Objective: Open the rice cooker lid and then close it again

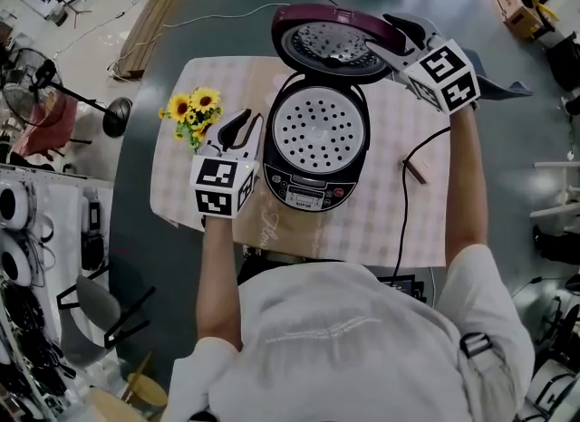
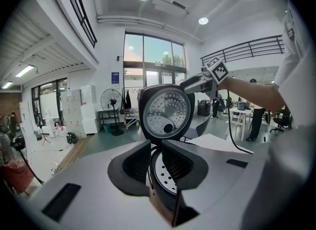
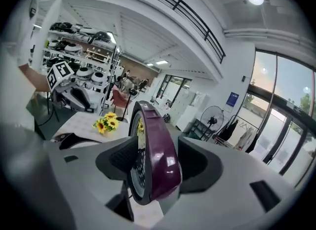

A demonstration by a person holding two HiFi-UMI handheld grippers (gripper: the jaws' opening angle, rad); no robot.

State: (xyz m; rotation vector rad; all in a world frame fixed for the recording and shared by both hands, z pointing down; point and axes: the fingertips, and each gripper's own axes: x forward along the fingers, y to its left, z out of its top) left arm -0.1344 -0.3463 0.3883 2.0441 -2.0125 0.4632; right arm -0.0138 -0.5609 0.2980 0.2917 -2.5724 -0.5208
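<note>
Straddling the raised lid [image 1: 328, 42], right gripper [image 3: 155, 147] gapes; left gripper [image 2: 156, 147] clamps rice cooker [image 1: 317, 139] rim; panel [image 1: 308, 196] print unreadable.

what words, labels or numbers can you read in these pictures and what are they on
No text reads clearly.
rice cooker front panel: print too small to read
tablecloth front edge: script lettering, too blurred
blue wall sign: too small to read

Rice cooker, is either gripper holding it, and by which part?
The left gripper clamps the rice cooker at its left rim; the right gripper, open, only straddles the raised lid edge.
</note>
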